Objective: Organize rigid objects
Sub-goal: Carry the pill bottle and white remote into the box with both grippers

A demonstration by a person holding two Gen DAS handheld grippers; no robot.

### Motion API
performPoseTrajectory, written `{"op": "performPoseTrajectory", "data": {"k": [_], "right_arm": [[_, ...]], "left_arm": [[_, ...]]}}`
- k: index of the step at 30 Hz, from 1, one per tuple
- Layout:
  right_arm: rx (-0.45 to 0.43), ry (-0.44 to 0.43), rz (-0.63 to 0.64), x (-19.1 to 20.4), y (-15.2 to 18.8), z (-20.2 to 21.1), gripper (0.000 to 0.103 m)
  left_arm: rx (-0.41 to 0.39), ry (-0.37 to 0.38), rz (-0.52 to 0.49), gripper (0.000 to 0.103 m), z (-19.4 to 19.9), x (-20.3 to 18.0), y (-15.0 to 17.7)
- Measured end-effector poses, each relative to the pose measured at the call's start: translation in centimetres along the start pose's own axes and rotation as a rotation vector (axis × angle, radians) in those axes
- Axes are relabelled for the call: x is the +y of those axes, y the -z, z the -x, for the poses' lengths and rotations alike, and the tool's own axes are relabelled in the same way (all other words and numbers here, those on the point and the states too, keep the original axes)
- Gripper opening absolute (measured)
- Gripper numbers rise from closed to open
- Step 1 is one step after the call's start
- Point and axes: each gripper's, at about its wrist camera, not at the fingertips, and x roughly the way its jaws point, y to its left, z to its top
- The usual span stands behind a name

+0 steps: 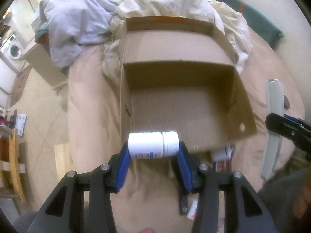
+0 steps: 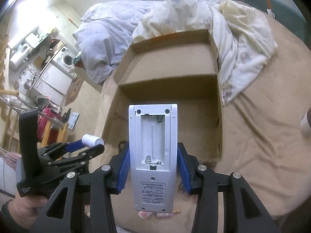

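Left gripper [image 1: 153,152] grasps a sideways bottle [image 1: 153,144]; right gripper [image 2: 153,167] grasps a lengthwise remote [image 2: 153,155]; box [image 1: 241,97] lies at twelve o'clock.

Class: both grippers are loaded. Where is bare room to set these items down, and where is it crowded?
The cardboard box floor is bare between its walls. The tan sheet right of the box is open. Crowded: near the box's front corner, around a small jar, and behind it, where bedding piles.
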Motion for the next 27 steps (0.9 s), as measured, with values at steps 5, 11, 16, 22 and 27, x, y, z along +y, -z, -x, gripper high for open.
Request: {"op": "performPoseTrajectory", "data": {"k": [5,11,16,22,27], "right_arm": [[0.012,0.019,-0.018,-0.8,-3.1,-2.1,0.047],[0.051,0.047,-0.056,-2.3,-5.7,-6.9,0.047],[0.103,0.084,-0.068,-3.2,-6.4,-10.9,0.047],[0.161,0.097,-0.097,-4.4,-5.7,-14.3,0.047],[0.178,0.125,-0.079,-4.4,-5.4,-15.7,0.047]], "left_arm": [[0.016,-0.021,-0.027,0.043,-2.1,-0.7,-2.8],[0.042,-0.048,-0.067,0.043,-6.2,-1.7,-5.2],[0.071,-0.052,-0.081,0.043,-9.4,-2.4,-5.6],[0.084,-0.065,-0.116,0.043,-11.7,-3.1,-5.4],[0.103,-0.083,-0.112,0.043,-12.7,-2.9,-5.3]]}}
